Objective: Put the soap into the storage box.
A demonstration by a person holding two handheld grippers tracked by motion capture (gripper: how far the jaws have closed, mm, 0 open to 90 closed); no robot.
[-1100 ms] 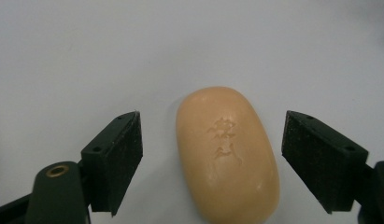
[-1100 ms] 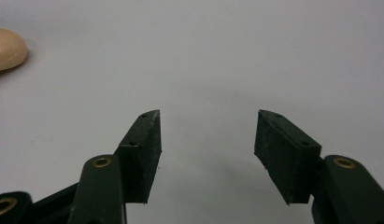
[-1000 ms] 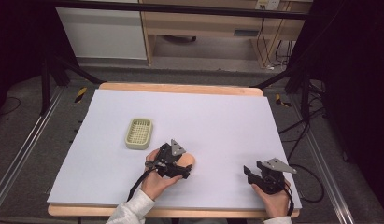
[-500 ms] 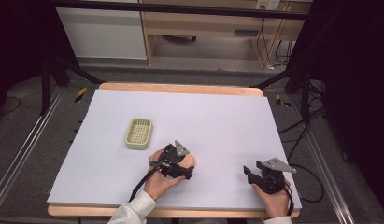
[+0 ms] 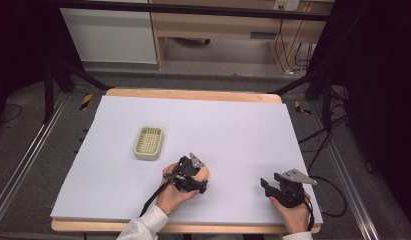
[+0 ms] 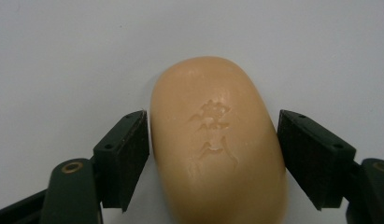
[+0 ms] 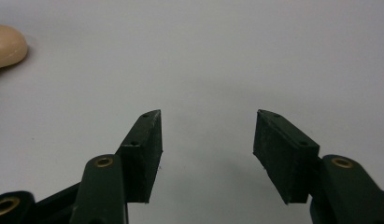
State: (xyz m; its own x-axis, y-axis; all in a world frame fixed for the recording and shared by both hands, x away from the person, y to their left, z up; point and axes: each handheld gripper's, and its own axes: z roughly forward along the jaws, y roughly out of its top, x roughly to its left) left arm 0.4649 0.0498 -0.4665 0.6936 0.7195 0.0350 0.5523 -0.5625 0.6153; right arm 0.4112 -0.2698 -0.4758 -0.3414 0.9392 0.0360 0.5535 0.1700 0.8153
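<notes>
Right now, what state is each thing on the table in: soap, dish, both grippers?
Soap bar: lying flat on the white sheet, stamped face up, between the left jaws.
Left gripper: straddling the soap, pads close to its sides; firm contact unclear.
Right gripper: open, nothing between the jaws, low over the sheet.
Soap dish: upright, empty, apart from the soap.

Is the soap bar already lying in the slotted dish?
No: the soap bar lies on the white table cover between the left gripper jaws, apart from the dish.

Grey floor (image 5: 38, 150), wooden cabinet (image 5: 223, 25) behind table (image 5: 193, 95), white panel (image 5: 108, 35), dark surroundings
</notes>
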